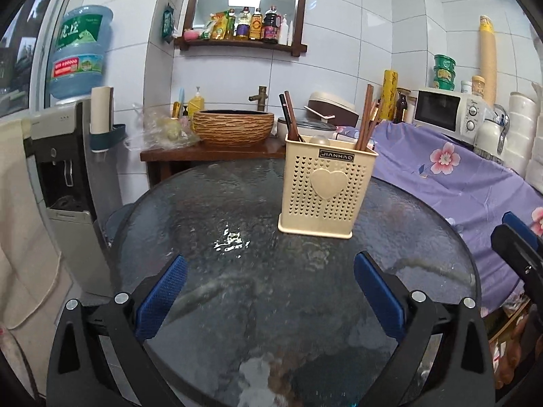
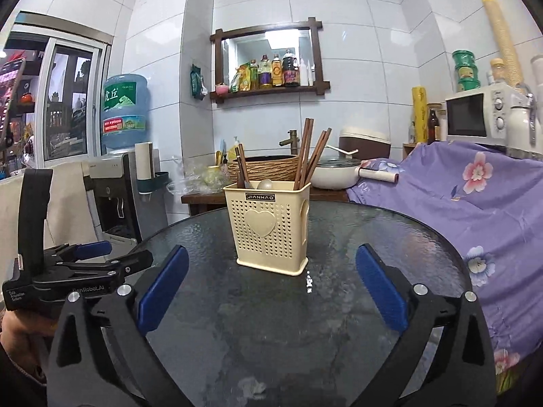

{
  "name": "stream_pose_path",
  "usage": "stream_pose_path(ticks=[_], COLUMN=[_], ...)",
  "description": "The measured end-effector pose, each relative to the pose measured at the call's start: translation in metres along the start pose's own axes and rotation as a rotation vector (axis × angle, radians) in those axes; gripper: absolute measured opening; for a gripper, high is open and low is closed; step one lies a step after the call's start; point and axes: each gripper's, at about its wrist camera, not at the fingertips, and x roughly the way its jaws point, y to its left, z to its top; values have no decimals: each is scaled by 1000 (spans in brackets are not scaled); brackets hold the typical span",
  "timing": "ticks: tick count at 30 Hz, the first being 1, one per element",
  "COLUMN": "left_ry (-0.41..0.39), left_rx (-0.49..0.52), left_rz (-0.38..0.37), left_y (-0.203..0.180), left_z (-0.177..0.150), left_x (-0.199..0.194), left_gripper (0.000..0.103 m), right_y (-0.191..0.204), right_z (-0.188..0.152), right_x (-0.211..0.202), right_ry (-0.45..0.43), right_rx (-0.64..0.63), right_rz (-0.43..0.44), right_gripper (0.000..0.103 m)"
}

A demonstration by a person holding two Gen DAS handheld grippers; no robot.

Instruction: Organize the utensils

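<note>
A cream perforated utensil holder (image 1: 327, 190) (image 2: 269, 227) with a heart on its front stands upright on the round dark glass table (image 1: 264, 288) (image 2: 339, 291). Brown chopsticks (image 1: 366, 118) (image 2: 310, 152) lean out of its right compartment; a dark-handled utensil (image 1: 290, 115) (image 2: 241, 166) and a pale spoon bowl (image 2: 264, 183) sit in the left one. My left gripper (image 1: 270, 268) is open over bare glass, short of the holder. My right gripper (image 2: 271, 274) is open too, nothing between its blue pads (image 2: 380, 285). In the right wrist view the left gripper (image 2: 91, 257) shows at the left edge.
Behind the table stands a wooden stand with a woven basin (image 1: 233, 125), a pot (image 2: 334, 171) and a rice cooker (image 1: 334, 107). A water dispenser (image 1: 64, 176) is at the left. A purple floral cloth (image 1: 451, 173) (image 2: 475, 203) covers the right side, under a microwave (image 1: 444, 112).
</note>
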Motion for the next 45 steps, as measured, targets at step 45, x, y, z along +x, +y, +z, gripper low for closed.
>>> stream_pose_path(ticks=[45], left_ry=[-60], left_rx=[78], left_rz=[21], left_y=[-28], left_z=[-37], left_x=[-76], left_gripper=[97], right_y=[9], right_z=[-32], right_x=[-78], right_ry=[54], right_rx=[-7], right_rz=[-14], right_gripper=[97])
